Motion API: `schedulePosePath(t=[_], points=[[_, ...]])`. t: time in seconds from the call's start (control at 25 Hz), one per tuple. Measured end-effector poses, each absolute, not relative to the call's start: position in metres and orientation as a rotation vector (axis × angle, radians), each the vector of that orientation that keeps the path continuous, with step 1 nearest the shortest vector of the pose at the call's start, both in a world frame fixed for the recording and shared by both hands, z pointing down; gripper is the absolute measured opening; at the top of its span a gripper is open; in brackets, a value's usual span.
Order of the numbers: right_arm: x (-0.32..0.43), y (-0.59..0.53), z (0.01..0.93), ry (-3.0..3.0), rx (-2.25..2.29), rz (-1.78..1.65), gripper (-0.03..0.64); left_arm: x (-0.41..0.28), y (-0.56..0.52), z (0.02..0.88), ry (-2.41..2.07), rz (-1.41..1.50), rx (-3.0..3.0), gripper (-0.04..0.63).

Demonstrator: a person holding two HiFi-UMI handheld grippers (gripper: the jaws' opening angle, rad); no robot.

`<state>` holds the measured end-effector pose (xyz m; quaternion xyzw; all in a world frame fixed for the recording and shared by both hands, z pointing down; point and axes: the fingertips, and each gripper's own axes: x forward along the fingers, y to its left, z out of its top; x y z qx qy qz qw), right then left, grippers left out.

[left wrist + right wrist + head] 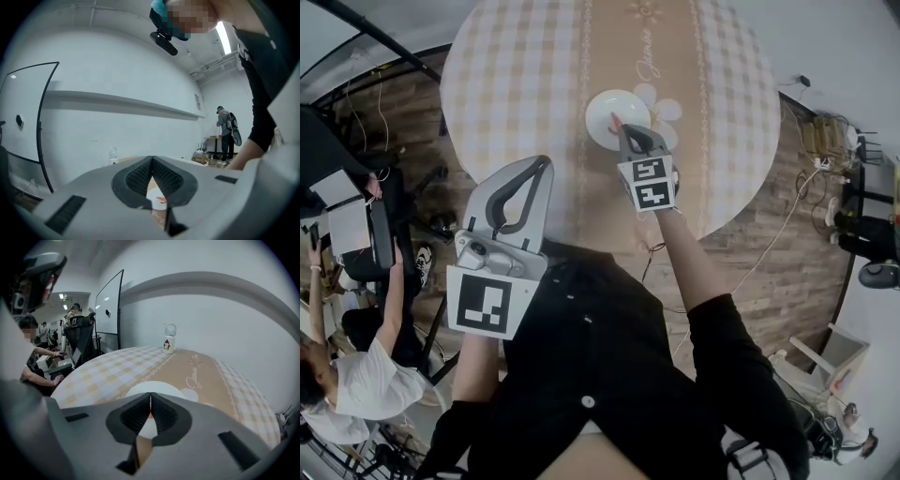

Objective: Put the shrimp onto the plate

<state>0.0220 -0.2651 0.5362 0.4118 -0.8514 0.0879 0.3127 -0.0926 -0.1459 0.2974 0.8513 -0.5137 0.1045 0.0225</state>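
shrimp (614, 119): small red curl, looks to lie on the plate, left of centre.
plate (602, 101): white, on checked desk (525, 75), near the person's edge.
right hand-held gripper (625, 131): over plate's near rim, jaws pressed together; a red sliver shows through the gap, and I judge nothing is pinched.
left hand-held gripper (546, 165): well back from plate, jaws clenched, empty.
task state: judged done or nearly done.
handling: likely light, small, maybe slick and slightly soft, so it could roll or squirt out.
hold point: across the thick mid-body, not the thin tail; gentle squeeze.
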Motion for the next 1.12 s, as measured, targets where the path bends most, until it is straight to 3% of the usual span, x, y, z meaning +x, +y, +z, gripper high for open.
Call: schedulePosePath(t=[1.12], points=[[0.083,-0.192,0.355,-2.451,1.376,0.015,0.003,-0.03,-0.14,0.264,-1.439,0.242,2.832,0.003]])
